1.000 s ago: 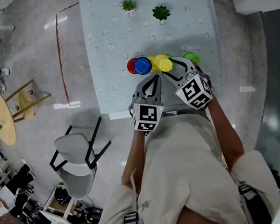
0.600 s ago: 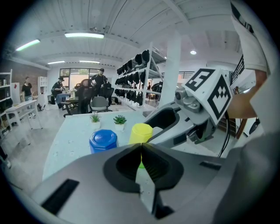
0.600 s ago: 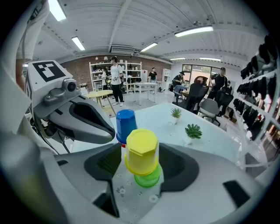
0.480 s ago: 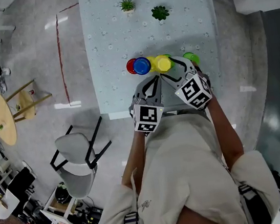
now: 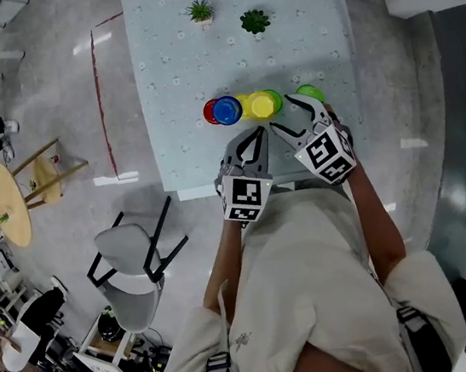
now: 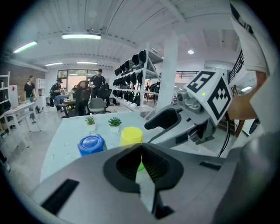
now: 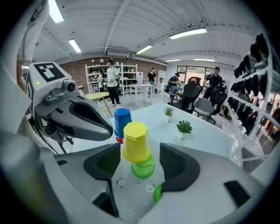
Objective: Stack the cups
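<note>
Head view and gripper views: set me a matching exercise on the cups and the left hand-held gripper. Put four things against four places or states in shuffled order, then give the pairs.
Things
1. yellow cup
2. blue cup
3. lone green cup
4. left hand-held gripper

Places or states
A. jaws together, holding nothing
B. alone at the row's right end
C. upside down on the second green cup
D. between the red cup and the yellow cup

Pairs: 1-C, 2-D, 3-B, 4-A
</note>
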Tool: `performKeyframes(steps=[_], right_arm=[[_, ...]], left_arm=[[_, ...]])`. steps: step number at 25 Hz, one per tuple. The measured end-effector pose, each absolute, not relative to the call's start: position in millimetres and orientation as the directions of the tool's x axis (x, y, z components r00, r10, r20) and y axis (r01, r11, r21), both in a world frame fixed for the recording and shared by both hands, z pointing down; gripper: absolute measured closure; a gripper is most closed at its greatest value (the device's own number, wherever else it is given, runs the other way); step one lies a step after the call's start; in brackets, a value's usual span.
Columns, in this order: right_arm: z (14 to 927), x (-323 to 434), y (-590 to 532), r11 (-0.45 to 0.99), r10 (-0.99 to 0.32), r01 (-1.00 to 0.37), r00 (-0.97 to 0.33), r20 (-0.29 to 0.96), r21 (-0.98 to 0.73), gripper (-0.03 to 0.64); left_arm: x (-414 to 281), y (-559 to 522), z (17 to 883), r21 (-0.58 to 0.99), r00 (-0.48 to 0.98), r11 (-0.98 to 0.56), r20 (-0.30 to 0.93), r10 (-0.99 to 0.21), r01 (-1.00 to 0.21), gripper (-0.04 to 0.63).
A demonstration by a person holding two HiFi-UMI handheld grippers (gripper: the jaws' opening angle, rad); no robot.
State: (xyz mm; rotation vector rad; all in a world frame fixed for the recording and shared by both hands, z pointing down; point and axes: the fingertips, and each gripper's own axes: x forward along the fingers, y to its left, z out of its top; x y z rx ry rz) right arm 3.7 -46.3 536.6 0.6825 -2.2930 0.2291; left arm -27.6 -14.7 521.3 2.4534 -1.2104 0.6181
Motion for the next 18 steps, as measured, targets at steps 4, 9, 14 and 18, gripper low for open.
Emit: performKeyframes(steps=[4, 9, 14, 18], right_arm=[[536, 21, -45, 0.825, -0.429, -0.564, -0.585, 0.688, 0.035, 0.336], [539, 44, -48, 0.795, -0.461, -0.605, -0.561, 0.688, 0.039, 0.337], [546, 66, -49, 0.769, -0.480, -0.639, -0.539, 0.692, 0.036, 0.339], [554, 80, -49, 0.760, -0.479, -0.650, -0.530, 0.700, 0.028, 0.339]], left_arm=[[-15, -13, 520, 0.103, 0.557, -0.599, 0.516, -0.651, -0.794, 0.580], [1, -14, 521, 0.098, 0.570, -0.618, 0.517, -0.638, -0.780, 0.580], [18, -14, 527, 0.110, 0.579, -0.625, 0.526, -0.623, -0.773, 0.580], [30, -15, 532, 0.113, 0.572, -0.623, 0.547, -0.611, -0.774, 0.580]])
